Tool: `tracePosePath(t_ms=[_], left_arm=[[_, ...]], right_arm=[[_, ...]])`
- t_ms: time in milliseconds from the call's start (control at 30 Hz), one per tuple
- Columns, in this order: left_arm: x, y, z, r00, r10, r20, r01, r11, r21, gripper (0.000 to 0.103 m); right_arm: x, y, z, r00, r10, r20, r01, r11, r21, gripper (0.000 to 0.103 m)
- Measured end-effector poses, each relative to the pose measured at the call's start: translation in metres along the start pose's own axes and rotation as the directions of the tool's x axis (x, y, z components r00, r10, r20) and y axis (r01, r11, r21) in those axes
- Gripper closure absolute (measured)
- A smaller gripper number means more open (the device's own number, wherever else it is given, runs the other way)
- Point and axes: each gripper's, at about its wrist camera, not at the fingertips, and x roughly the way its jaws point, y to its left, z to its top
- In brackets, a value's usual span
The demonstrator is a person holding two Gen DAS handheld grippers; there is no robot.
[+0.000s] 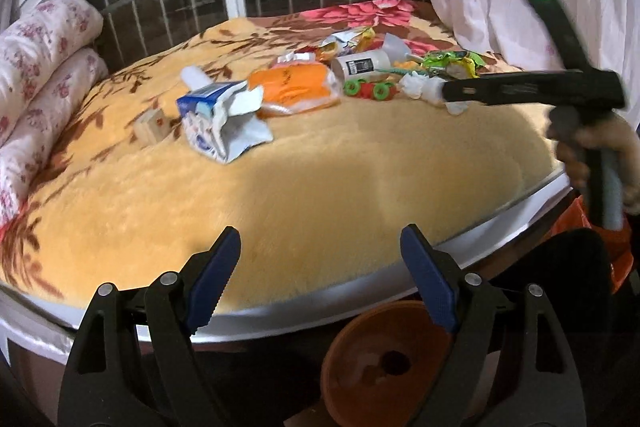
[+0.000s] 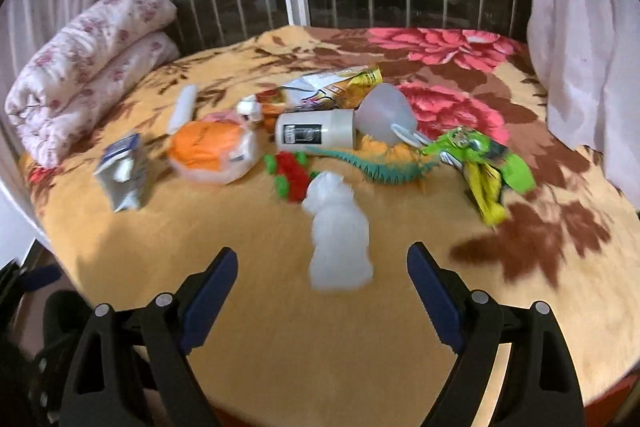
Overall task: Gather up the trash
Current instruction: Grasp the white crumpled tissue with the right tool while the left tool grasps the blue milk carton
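1. progress: early by the look of it; the trash lies uncollected in a loose heap mid-blanket on the bed.
2. items still out: torn blue-and-white carton, orange packet, white cylindrical container on its side, crumpled white plastic nearest the right gripper, green and yellow wrappers, snack bag.
3. non-trash mixed in, as judged: green toy lizard, red toy with green wheels, wooden block.
4. receptacle: orange-brown bucket on the floor below the bed edge; contents cannot be told.
5. left gripper: jaws wide apart, empty, over the near bed edge.
6. right gripper: jaws wide apart, empty, the white plastic ahead, untouched.
7. writing: dark label on the container, print on the bags; none legible.
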Motion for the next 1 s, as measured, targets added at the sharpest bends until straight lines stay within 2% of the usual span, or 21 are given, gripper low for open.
tracePosePath(t_ms=[100, 200, 233, 267, 333, 533, 633, 767, 1000], left_arm=[[0.006, -0.003, 0.005, 1.0, -0.001, -0.004, 0.001, 1.0, 0.026, 0.023], [0.015, -0.004, 0.011, 1.0, 0.006, -0.01, -0.006, 0.999, 0.037, 0.023], [0.017, -0.003, 0.013, 1.0, 0.008, -0.01, -0.008, 0.999, 0.034, 0.023], [0.018, -0.001, 0.014, 1.0, 0.009, -0.009, -0.009, 0.999, 0.03, 0.023], [0.022, 0.005, 0.017, 1.0, 0.014, -0.007, -0.014, 1.0, 0.014, 0.023], [0.037, 0.035, 0.035, 0.997, 0.079, -0.01, -0.08, 0.993, -0.09, 0.023], [0.047, 0.052, 0.043, 0.988, 0.151, -0.002, -0.15, 0.977, -0.153, 0.023], [0.057, 0.073, 0.046, 0.981, 0.196, -0.009, -0.193, 0.954, -0.228, 0.023], [0.083, 0.089, 0.05, 0.968, 0.246, -0.049, -0.251, 0.937, -0.243, 0.023]], right_arm=[[0.027, -0.003, 0.011, 0.999, -0.014, -0.029, 0.014, 1.0, 0.001, 0.023], [0.047, -0.01, 0.015, 0.997, 0.005, -0.078, -0.004, 1.0, 0.022, 0.044], [0.054, -0.012, 0.014, 0.995, 0.014, -0.103, -0.011, 0.999, 0.031, 0.057], [0.06, -0.013, 0.013, 0.992, 0.021, -0.126, -0.016, 0.999, 0.034, 0.063], [0.059, -0.014, 0.008, 0.994, 0.028, -0.104, -0.025, 0.999, 0.03, 0.069], [0.052, -0.013, -0.004, 0.999, 0.018, -0.029, -0.017, 1.0, 0.026, 0.07], [0.052, -0.014, -0.006, 1.0, 0.022, -0.017, -0.021, 0.999, 0.036, 0.07], [0.052, -0.015, -0.006, 1.0, 0.028, -0.006, -0.027, 0.999, 0.034, 0.069], [0.053, -0.017, -0.007, 0.999, 0.041, 0.014, -0.042, 0.998, 0.046, 0.069]])
